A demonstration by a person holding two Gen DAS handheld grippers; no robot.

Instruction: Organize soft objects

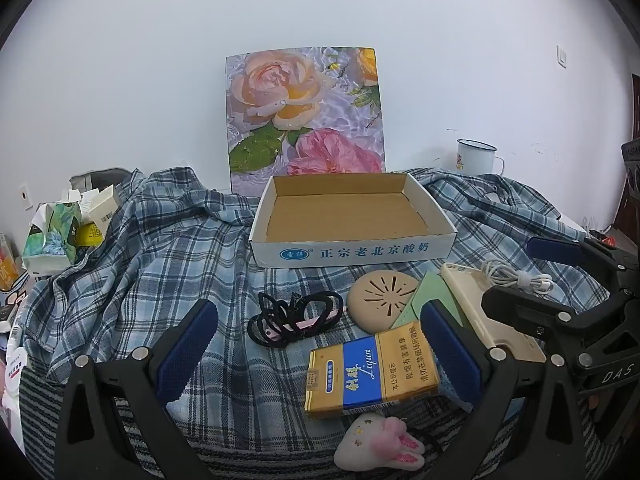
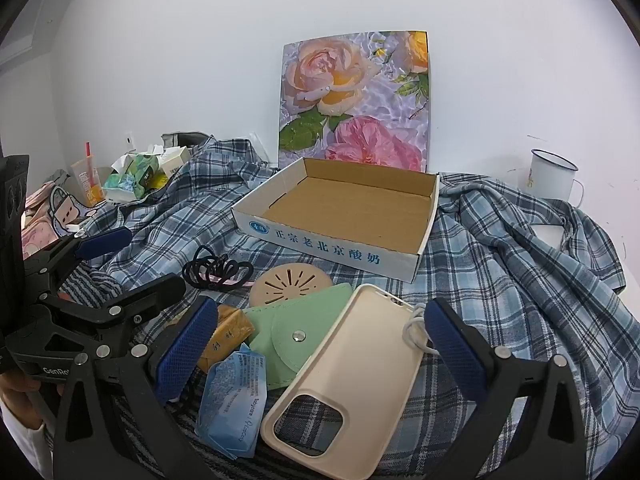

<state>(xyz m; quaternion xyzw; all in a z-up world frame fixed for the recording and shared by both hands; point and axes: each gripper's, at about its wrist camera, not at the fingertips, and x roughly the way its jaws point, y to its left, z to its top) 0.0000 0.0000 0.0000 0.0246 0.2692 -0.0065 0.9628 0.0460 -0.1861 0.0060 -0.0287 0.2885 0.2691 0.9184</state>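
An empty cardboard box [image 1: 352,252] [image 2: 328,244] sits mid-table on a plaid shirt [image 1: 140,260]. In front of it lie black hair ties [image 1: 292,316] [image 2: 216,270], a beige perforated disc [image 1: 380,296], a green snap pouch [image 2: 296,336], a cream phone case [image 2: 352,364], a white cable [image 1: 516,276], a gold-and-blue cigarette pack [image 1: 372,372], a blue wipes packet [image 2: 232,396] and a pink-and-white bunny plush [image 1: 380,448]. My left gripper [image 1: 320,312] stands open above the hair ties and the pack. My right gripper [image 2: 322,312] is open over the pouch and phone case. Neither holds anything.
A floral board [image 1: 304,112] leans on the wall behind the box. A white enamel mug [image 2: 550,176] stands at the back right. Tissue packs and small cartons [image 1: 60,232] crowd the left edge. A hand [image 2: 20,400] holds the left gripper's handle.
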